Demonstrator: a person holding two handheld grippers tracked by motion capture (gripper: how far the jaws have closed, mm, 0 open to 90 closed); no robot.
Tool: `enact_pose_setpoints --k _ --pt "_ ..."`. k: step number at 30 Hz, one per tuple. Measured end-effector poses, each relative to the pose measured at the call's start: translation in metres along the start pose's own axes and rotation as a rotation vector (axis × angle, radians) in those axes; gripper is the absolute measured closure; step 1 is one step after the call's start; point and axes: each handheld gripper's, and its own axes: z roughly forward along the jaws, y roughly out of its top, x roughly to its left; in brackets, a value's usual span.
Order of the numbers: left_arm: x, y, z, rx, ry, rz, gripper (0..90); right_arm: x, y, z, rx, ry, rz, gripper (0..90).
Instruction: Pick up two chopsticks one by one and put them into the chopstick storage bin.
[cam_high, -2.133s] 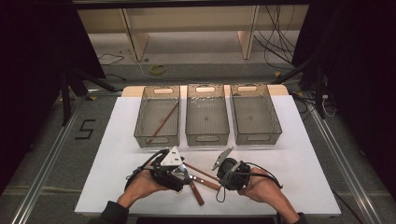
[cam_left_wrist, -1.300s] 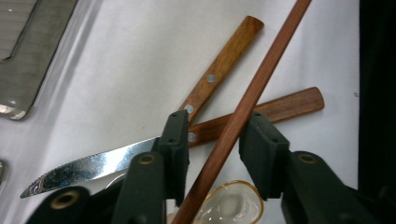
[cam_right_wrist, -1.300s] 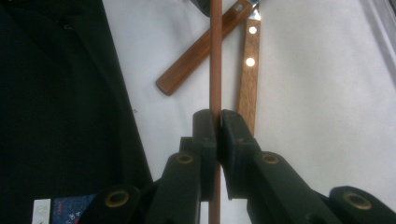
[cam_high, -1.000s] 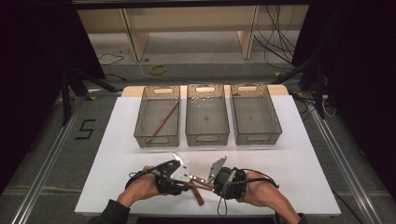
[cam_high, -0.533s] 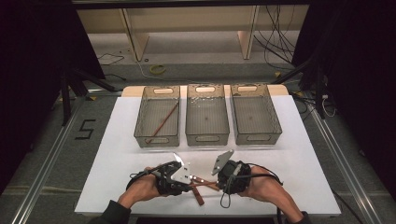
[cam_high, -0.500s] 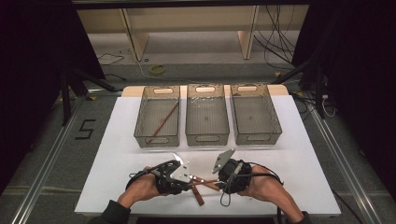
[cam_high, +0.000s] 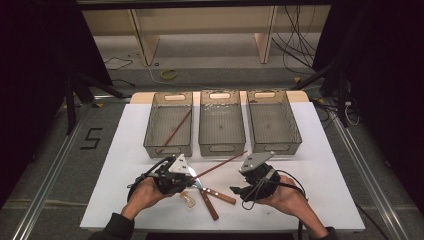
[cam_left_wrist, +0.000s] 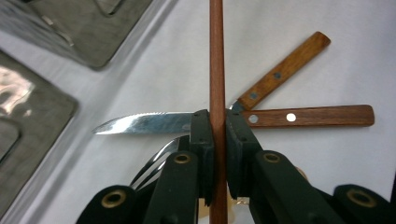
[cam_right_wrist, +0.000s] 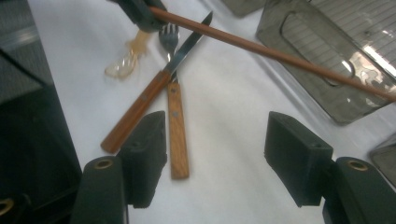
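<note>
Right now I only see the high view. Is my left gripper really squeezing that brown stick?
Observer: Yes. In the left gripper view, the left gripper has both pads pressed flat against the stick.
Operator: What's the shiny thing under it?
Observer: A knife with a saw-toothed edge. The tines of a fork lie right next to it.
Operator: And my other gripper?
Observer: In the right gripper view, the right gripper has its jaws wide apart. They have just been opening, and nothing sits between them.
</note>
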Motion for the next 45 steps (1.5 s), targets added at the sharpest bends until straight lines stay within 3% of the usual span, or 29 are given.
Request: enact_pose_setpoints --k 6,16,35,45 --pt "0.013 -0.005 -0.006 -0.041 0.033 -0.084 82.6 -0.005 -0.01 0.001 -0.091 -0.02 0.07 36.5" --pt "0.038 -0.008 -0.027 -0.112 0.126 -0.176 82.6 -0.011 -0.021 0.006 -0.142 -0.01 0.17 31.9" --pt "0.094 0.0 -0.05 -0.186 0.227 -0.321 82.7 -0.009 -0.03 0.006 -0.142 -0.02 0.178 31.0" --pt "0.125 -0.001 -0.044 -0.18 0.255 -0.401 82.7 -0.006 -0.031 0.005 -0.144 -0.008 0.177 29.4"
